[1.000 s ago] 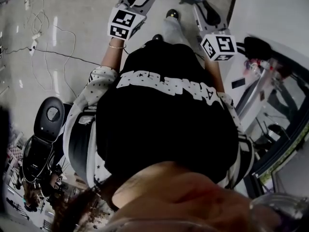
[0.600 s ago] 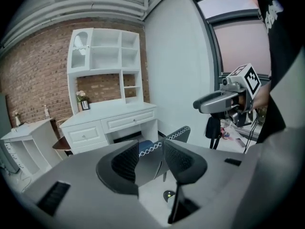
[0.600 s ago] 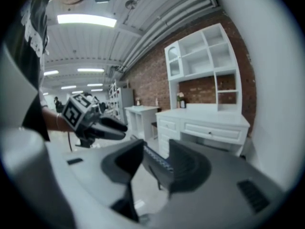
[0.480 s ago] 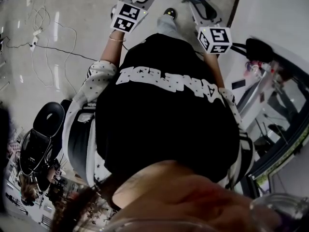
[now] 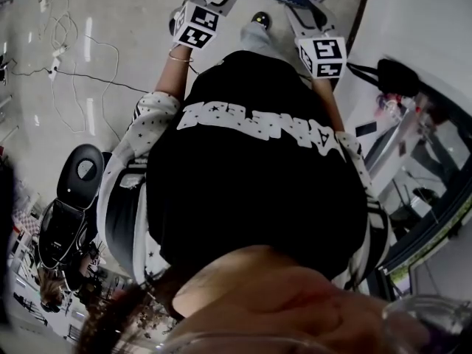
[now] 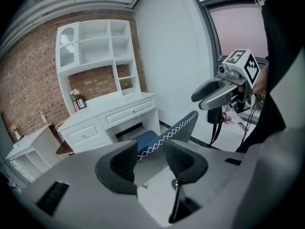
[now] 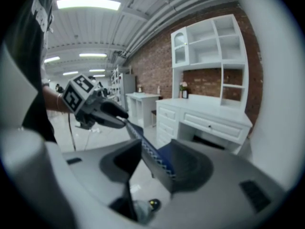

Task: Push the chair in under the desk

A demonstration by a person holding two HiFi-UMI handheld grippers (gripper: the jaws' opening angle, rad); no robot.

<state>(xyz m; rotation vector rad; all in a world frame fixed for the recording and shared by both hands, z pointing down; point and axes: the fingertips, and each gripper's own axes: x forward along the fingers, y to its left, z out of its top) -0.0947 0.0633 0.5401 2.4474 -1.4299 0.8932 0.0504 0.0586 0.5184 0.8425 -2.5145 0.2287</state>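
left hand-held gripper + right hand-held gripper: jaws just opened wider, unclamped | chair back between both pairs

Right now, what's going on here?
A person stands behind a grey-backed chair with white zigzag stitching and a blue seat, facing a white desk. The left claw and right claw have just been opening, each with the backrest's top edge between its jaws, unclamped. The chair is not yet pushed under.

Free room under desk, behind chair
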